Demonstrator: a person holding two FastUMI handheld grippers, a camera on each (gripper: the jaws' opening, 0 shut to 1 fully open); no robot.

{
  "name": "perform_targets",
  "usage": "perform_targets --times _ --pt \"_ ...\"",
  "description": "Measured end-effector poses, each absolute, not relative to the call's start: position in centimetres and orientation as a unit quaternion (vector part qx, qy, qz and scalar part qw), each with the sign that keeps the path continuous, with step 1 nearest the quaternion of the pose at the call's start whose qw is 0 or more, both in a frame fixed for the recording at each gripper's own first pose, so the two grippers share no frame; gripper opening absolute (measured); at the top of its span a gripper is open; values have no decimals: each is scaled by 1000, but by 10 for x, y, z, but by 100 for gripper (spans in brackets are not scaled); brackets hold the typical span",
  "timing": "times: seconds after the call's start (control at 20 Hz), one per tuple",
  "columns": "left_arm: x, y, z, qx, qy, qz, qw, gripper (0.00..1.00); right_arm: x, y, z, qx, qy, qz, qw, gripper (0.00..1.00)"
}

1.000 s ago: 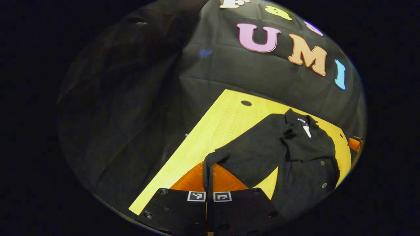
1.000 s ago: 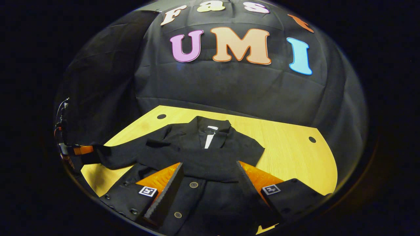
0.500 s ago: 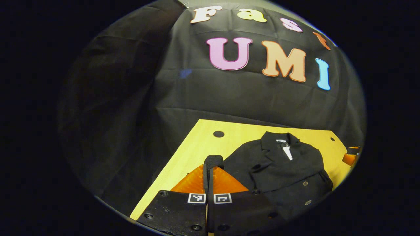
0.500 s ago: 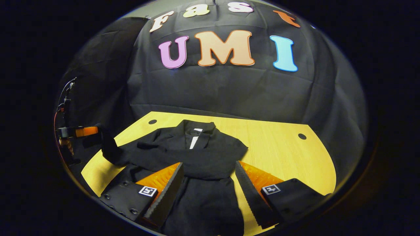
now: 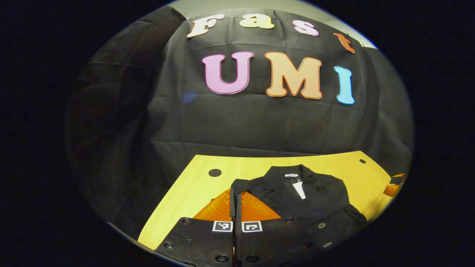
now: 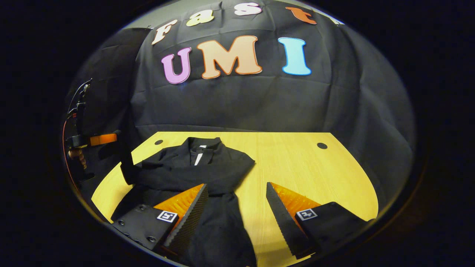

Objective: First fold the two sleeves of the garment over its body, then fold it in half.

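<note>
Left tongs (image 5: 235,194) clamped on sleeve cuff (image 5: 240,184), now carried inward over black jacket (image 6: 193,168) lying on desk (image 6: 297,163). Right tongs (image 6: 235,207) wide, empty, shifted rightward. Second sleeve fold underway; halving next.

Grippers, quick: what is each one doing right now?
Left gripper: shut on the garment's sleeve.
Right gripper: open, holding nothing, over the garment.

One black garment (image 6: 193,174) lies on one worktop (image 6: 304,167), which has two round holes (image 6: 322,145); two tongs (image 6: 235,205).
</note>
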State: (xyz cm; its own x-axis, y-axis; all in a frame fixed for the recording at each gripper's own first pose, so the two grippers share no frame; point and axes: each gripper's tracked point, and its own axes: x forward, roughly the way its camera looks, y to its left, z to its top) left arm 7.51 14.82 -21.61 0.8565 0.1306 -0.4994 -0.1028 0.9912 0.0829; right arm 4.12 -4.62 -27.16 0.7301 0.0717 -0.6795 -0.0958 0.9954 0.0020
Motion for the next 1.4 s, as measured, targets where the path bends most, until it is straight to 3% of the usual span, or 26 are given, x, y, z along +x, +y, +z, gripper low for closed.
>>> perform_targets --times 0.65,1.4 --pt "132 1 -225 29 256 -35 966 0 8 -150 -271 14 362 -22 932 96" --pt "138 -106 -306 39 347 -109 931 0 -28 -194 -271 28 368 -57 928 99"
